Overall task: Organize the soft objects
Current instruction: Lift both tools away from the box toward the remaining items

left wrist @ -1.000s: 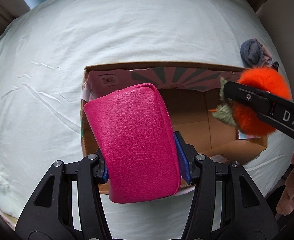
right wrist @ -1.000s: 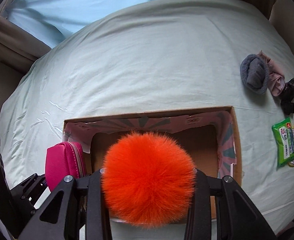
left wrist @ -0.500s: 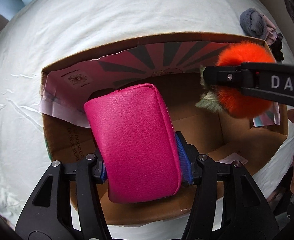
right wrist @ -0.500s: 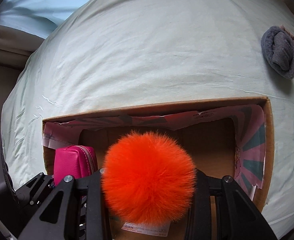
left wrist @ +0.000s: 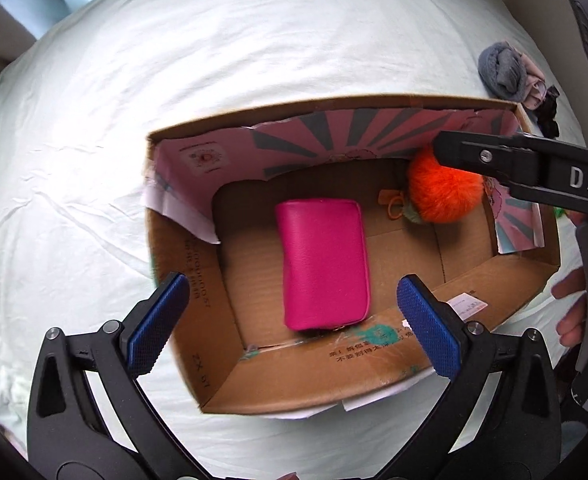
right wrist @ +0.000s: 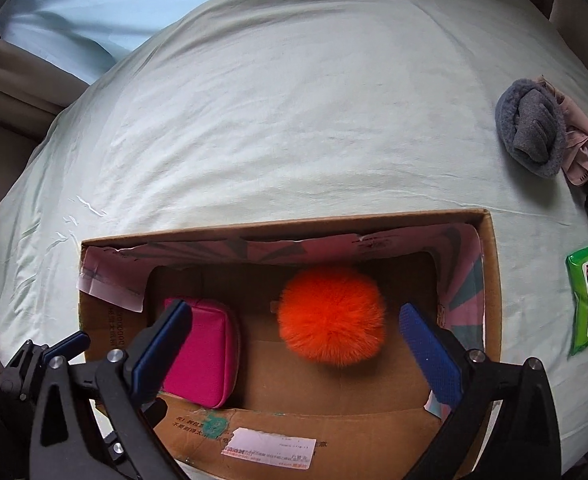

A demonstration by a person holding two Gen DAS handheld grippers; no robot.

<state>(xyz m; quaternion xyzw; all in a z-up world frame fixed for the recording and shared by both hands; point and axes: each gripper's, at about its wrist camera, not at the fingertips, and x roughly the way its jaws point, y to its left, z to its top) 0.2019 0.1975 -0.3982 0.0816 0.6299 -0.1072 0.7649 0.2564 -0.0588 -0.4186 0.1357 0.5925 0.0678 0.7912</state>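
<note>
I've got both grippers over the cardboard box [left wrist: 494, 276] on the bed, L gripper [left wrist: 294, 320] & R gripper [right wrist: 296, 344] jaws just sprung wide w/ nothing between, pink pouch [left wrist: 324, 266] lying flat on the box floor, orange pom-pom [right wrist: 331, 316] beside it.

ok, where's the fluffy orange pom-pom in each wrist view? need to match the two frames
Left wrist: fluffy orange pom-pom upper right, in the far right corner of the open cardboard box, partly behind the other gripper's black finger.
Right wrist: pom-pom centre, on the box floor, seen between the open blue-padded jaws.
Shared landmark: pink leather pouch, lying left of the pom-pom in both.
</note>
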